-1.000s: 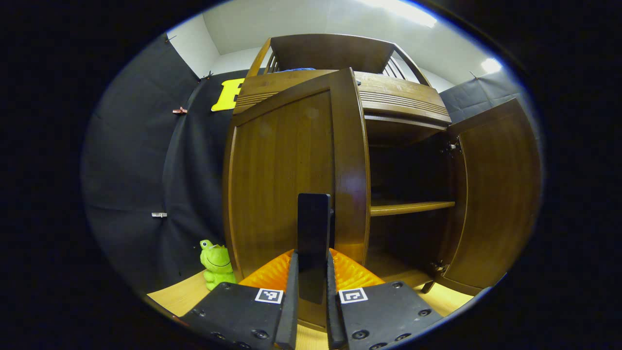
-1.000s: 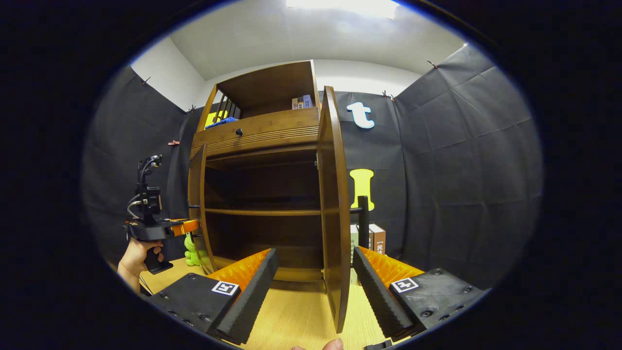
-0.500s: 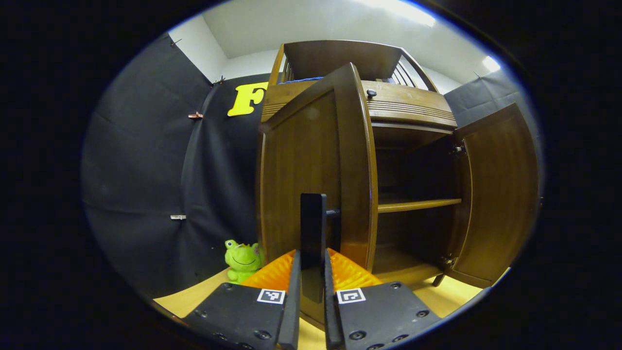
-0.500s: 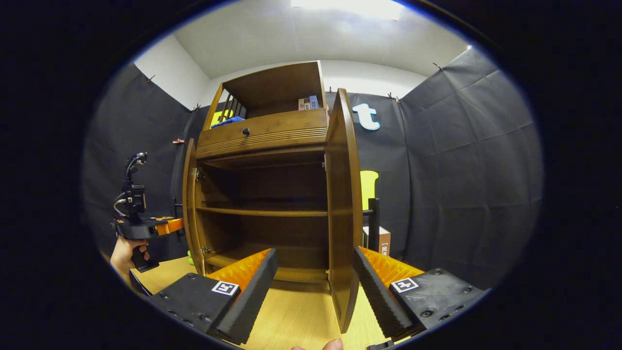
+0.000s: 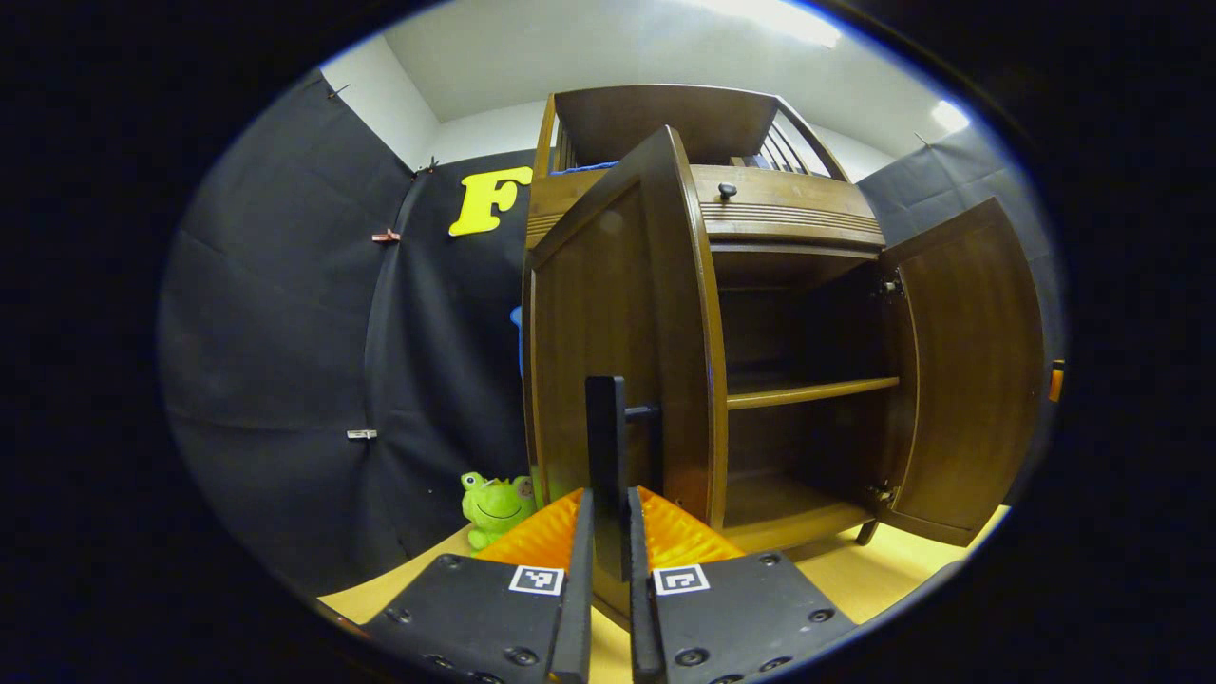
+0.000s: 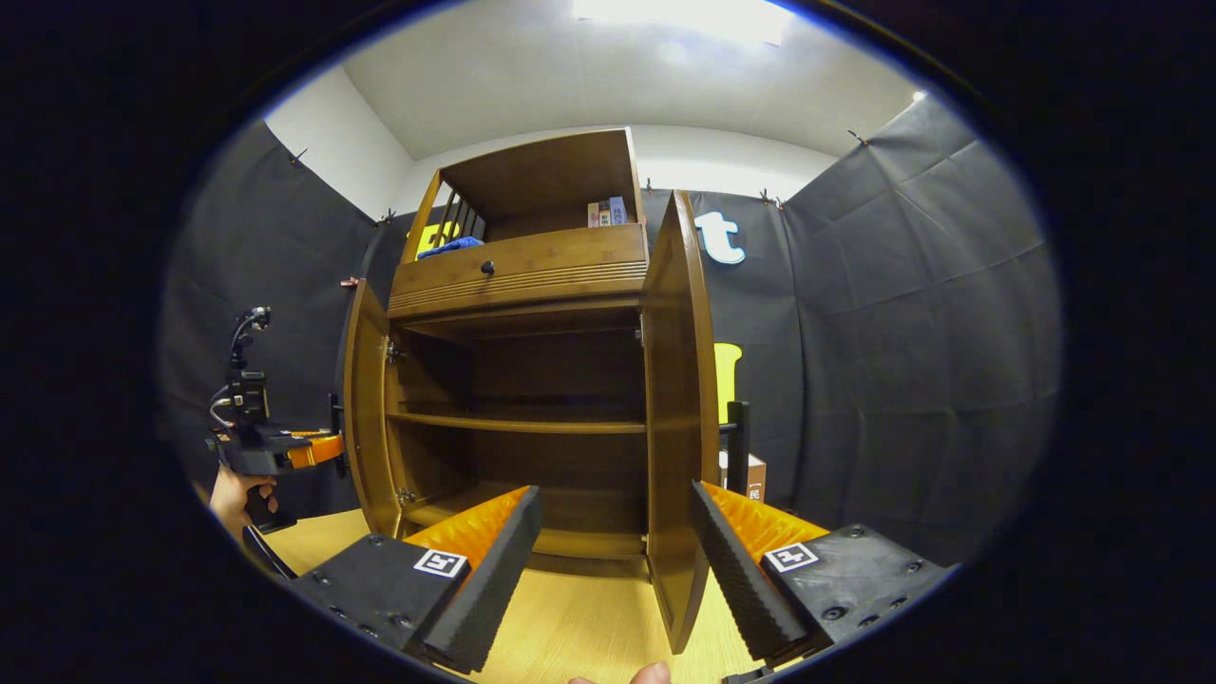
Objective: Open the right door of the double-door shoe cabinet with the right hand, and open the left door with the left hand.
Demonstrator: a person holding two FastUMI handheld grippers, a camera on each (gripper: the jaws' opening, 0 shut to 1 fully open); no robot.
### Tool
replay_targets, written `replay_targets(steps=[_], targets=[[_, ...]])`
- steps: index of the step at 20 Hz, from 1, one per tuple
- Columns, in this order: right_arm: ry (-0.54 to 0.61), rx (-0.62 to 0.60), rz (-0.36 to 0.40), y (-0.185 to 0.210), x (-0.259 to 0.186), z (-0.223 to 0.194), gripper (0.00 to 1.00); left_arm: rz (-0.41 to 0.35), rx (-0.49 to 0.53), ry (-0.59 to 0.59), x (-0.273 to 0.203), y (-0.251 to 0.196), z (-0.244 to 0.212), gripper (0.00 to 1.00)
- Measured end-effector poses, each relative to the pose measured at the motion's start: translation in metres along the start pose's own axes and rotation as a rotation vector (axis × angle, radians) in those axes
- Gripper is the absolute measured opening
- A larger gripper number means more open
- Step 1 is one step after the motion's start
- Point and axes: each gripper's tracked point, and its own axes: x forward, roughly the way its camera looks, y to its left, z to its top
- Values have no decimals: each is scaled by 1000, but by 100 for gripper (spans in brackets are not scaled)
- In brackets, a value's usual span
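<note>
Both doors of the shoe cabinet [image 6: 532, 275] are swung wide, so the job looks pretty much wrapped up. The left door [image 5: 608, 332] is being held by its black handle [image 5: 605, 446], which is clamped between the fingers of the left hand-held gripper [image 5: 606, 608]. The right hand-held gripper [image 6: 613, 560] is spread wide, with the edge of the right door [image 6: 679, 427] seen between its fingers but not touched. Next, the left handle probably just needs letting go and both grippers backing off over the tabletop [image 6: 579, 627].
</note>
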Motion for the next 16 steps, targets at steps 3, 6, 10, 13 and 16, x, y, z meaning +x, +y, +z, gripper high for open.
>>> replay_targets(steps=[3, 6, 10, 13, 16], targets=[[4, -1, 13, 5, 0, -1, 98, 6, -4, 4, -2, 6, 0, 19], [5, -7, 24, 10, 0, -1, 98, 66, 38, -3, -7, 21, 0, 19], [8, -4, 35, 15, 2, -3, 98, 103, 12, 20, -14, 46, -4, 16], [11, -3, 40, 19, 4, -3, 98, 139, 17, 19, -17, 70, -3, 15], [13, -1, 48, 25, 6, -4, 98, 172, 16, 16, -18, 92, -3, 14]])
